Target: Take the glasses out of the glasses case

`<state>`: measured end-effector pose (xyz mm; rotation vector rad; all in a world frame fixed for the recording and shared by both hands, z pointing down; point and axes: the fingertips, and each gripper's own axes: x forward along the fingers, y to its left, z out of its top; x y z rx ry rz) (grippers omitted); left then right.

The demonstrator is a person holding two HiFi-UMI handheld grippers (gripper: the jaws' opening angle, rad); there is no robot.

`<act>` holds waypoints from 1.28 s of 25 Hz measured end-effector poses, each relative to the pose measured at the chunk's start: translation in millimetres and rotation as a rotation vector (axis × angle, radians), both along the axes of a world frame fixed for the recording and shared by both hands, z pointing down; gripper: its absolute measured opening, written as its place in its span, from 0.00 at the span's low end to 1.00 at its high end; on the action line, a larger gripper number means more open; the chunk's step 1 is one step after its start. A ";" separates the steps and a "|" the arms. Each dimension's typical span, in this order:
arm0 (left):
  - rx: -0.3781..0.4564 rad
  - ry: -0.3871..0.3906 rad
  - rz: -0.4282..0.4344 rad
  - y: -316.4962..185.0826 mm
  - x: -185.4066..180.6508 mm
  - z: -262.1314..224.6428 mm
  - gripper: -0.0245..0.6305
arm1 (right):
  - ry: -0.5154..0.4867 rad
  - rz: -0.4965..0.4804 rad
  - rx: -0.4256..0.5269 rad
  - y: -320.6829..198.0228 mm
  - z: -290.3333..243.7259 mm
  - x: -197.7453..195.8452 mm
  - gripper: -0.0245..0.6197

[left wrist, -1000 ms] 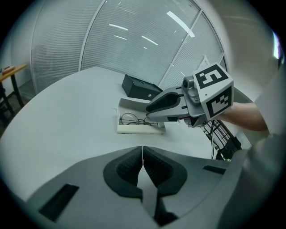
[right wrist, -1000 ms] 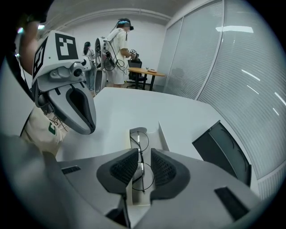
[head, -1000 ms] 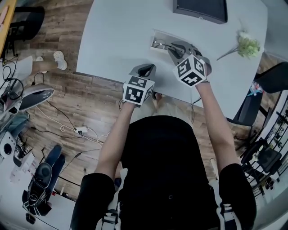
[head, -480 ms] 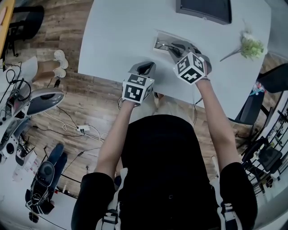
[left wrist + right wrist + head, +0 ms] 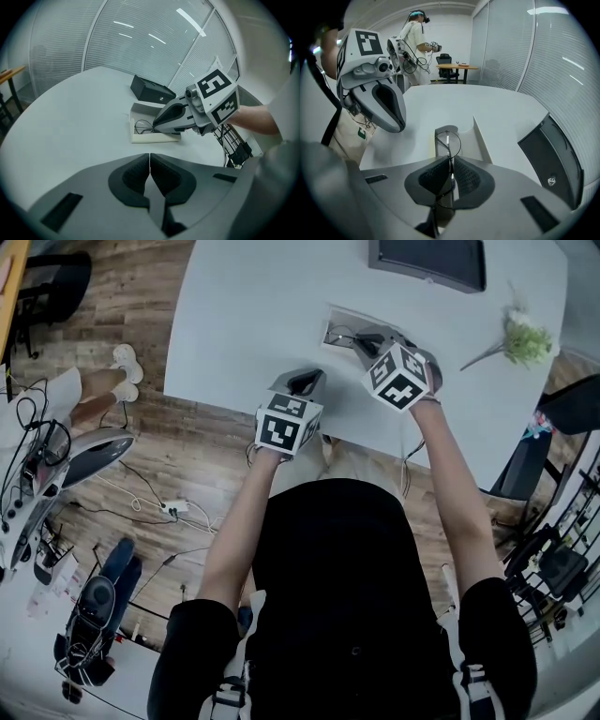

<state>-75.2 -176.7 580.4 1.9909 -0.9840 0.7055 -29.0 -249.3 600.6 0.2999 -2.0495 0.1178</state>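
An open white glasses case (image 5: 336, 318) lies on the white table (image 5: 253, 306). Thin black wire-rimmed glasses (image 5: 449, 139) lie in it. My right gripper (image 5: 362, 341) points steeply down into the case (image 5: 481, 138). Its jaws are closing, and the pads (image 5: 465, 176) press on the glasses' frame between them. From the left gripper view, its tips sit over the glasses (image 5: 142, 125) inside the case (image 5: 154, 138). My left gripper (image 5: 302, 382) hovers near the table's front edge, left of the case. It is shut (image 5: 149, 161) with nothing in it.
A black box (image 5: 427, 261) stands just behind the case, close to it (image 5: 551, 150). A green flower sprig (image 5: 518, 336) lies at the table's right. Wooden floor with cables and gear lies left of the table. Another person (image 5: 415, 33) stands far off.
My right gripper sank slightly into the case and its jaws closed in on the glasses. The left gripper stayed where it was.
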 end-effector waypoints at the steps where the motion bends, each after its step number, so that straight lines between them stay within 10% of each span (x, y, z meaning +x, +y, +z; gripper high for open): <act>1: -0.003 0.001 -0.002 0.0 0.1 0.7 0.07 | 0.000 0.002 -0.005 0.0 0.6 0.3 0.11; 32: 0.069 -0.003 -0.072 47.5 13.7 -31.3 0.07 | -0.046 -0.013 0.249 14.9 -66.4 14.1 0.08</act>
